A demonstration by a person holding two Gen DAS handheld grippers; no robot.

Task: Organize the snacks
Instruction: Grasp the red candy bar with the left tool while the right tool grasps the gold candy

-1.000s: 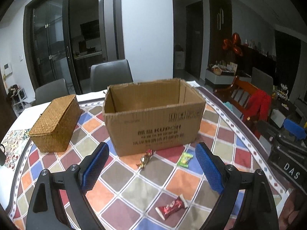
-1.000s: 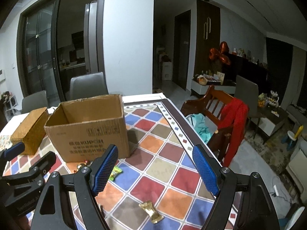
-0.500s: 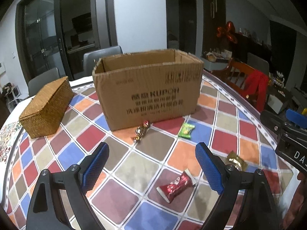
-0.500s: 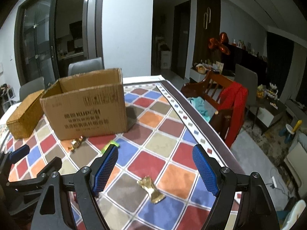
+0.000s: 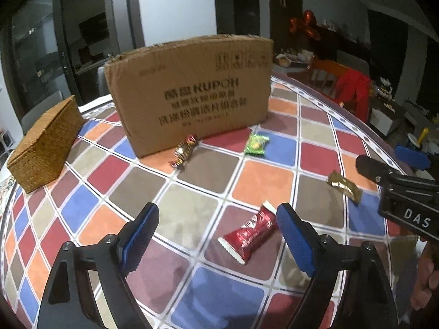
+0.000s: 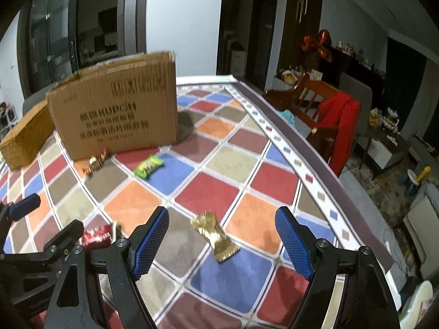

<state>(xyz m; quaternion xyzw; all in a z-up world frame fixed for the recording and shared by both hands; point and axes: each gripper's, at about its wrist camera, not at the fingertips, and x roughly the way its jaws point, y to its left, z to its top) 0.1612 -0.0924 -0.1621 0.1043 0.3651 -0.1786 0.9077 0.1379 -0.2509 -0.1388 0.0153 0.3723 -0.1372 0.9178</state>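
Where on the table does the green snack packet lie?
In both wrist views the green snack packet lies on a blue tile before the cardboard box, right of the twisted candy.

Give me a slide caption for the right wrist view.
Right gripper open above a gold wrapped snack on the checkered tablecloth, cardboard box behind.
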